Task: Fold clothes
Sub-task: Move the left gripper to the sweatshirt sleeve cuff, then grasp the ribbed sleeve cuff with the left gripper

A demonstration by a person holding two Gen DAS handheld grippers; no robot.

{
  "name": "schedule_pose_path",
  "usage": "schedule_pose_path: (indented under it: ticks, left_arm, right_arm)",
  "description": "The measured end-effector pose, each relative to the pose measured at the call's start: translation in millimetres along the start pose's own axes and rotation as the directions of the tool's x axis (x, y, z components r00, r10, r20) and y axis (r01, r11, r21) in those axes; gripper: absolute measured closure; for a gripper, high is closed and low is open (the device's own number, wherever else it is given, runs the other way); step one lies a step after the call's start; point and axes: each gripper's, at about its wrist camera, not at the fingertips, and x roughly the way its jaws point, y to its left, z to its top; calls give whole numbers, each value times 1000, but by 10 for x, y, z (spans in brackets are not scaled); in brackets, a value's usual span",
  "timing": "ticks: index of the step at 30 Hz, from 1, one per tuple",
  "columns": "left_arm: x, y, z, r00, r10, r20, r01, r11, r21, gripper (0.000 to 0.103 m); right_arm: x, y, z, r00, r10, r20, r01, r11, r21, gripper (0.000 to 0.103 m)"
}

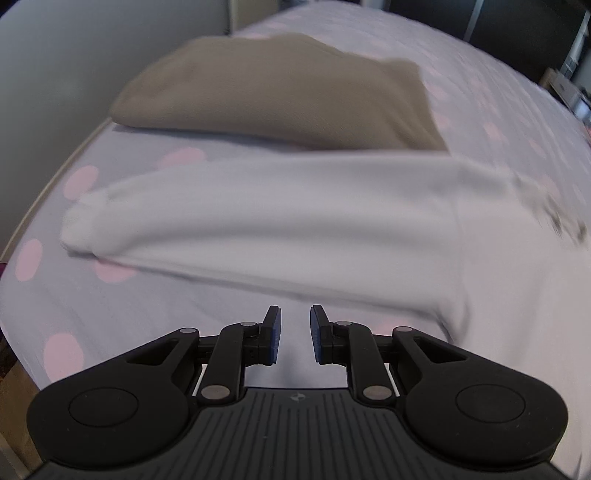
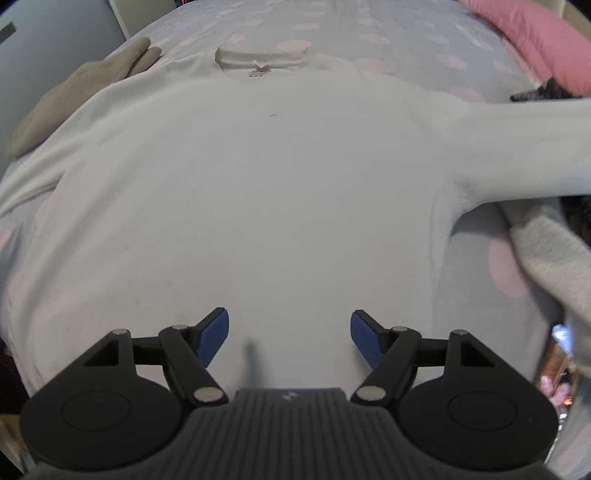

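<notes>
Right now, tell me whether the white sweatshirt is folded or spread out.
Spread out. The white sweatshirt lies flat on the dotted bed sheet, collar away from the camera, both sleeves extended sideways, not folded in.

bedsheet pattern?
The bedsheet is pale lavender-grey with pink polka dots, clearest in the right wrist view.

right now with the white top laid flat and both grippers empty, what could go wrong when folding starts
1. The folded tan garment lies right beside the white sweatshirt and its left sleeve; a sweep of that sleeve might drag or topple it.
2. The right sleeve reaches toward a grey garment, so the right gripper could pinch both.
3. The left gripper hovers over bare sheet, so it may catch bedding instead.
</notes>
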Motion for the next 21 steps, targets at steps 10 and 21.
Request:
schedule_pose_path:
  ticks: [10,21]
  left_arm:
    - [406,954,353,986,149,76,-133,974,-186,88]
    - [730,2072,352,961,275,38,-229,864,-449,88]
  right_arm:
    - [335,195,41,999,36,-6,-36,999,-34,28]
    - [534,274,170,999,45,-14,-46,998,-30,28]
